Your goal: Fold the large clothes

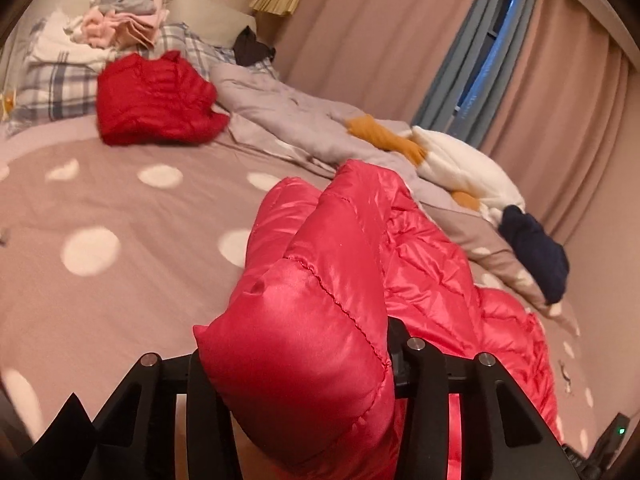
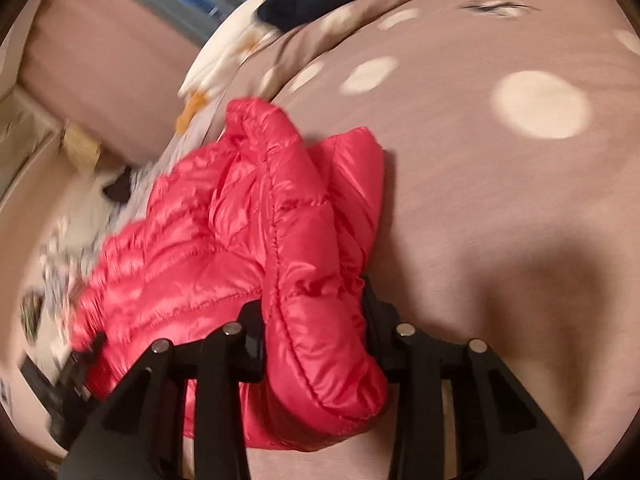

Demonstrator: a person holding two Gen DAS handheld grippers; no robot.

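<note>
The bed [image 1: 120, 208], under a dusty-pink sheet with pale dots, took up most of both views. Its broad middle lay bare in the left wrist view, giving open room from the near edge up to the pillows. Pink curtains [image 1: 560, 120] hung close along the bed's far side, with a blue gap between them.

A rumpled grey duvet [image 1: 280, 112] ran along that curtain side, so the free sheet narrowed there. A white and orange throw [image 1: 460, 160] and a navy garment [image 1: 536, 252] lay on the duvet near the bed's edge.

The pink jacket [image 1: 360, 240], a shiny quilted one, lay bunched on the sheet just beside the duvet, its stitched hem raised toward both cameras. In the right wrist view the sheet beside the jacket [image 2: 224, 232] was bare out to the dotted border.

A red jacket [image 1: 156, 100] sat folded near the checked pillows [image 1: 60, 84], well apart from the pink one. A stack of pale folded clothes [image 1: 124, 28] rested on the pillows.

The left hand-held gripper [image 1: 296, 364] was clamped on a puffy fold of the pink jacket, the fabric bulging between its fingers. The right hand-held gripper [image 2: 312, 340] pinched the jacket's seamed edge in the same way, jaws part closed on the padding.
</note>
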